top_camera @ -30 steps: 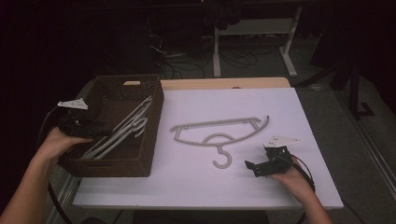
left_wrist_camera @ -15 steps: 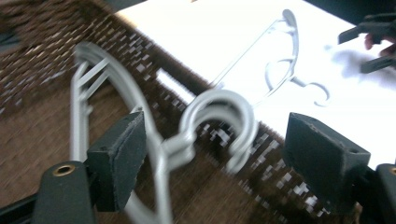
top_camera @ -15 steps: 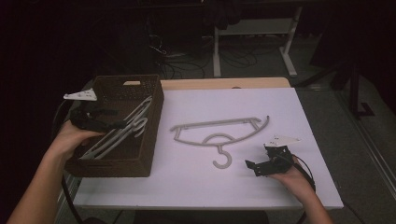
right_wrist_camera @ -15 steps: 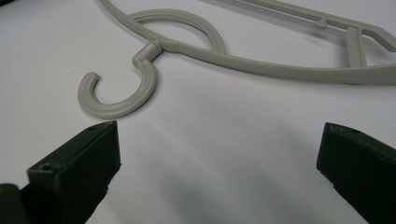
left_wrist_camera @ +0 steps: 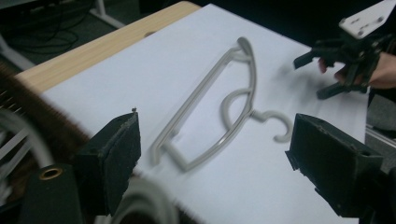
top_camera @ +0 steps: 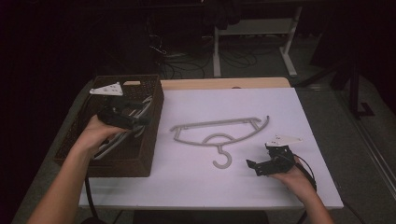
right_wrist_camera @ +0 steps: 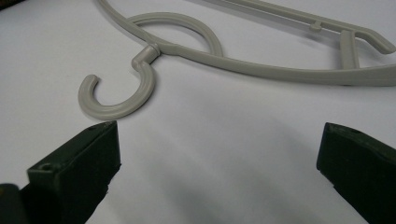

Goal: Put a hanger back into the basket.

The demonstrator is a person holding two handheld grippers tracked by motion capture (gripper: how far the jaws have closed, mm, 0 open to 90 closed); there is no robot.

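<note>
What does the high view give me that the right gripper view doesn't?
High view alone: the brown basket holding more hangers, with the left gripper above them, and the right gripper resting near the table's front edge. Right gripper view alone: its jaws standing wide apart, close to the hook. Both: the grey hanger lying flat on the white table.

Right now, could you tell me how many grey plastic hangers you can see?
At least 3: one grey plastic hanger lies flat on the white table; two or more, overlapping and partly hidden, lie in the brown woven basket.
</note>
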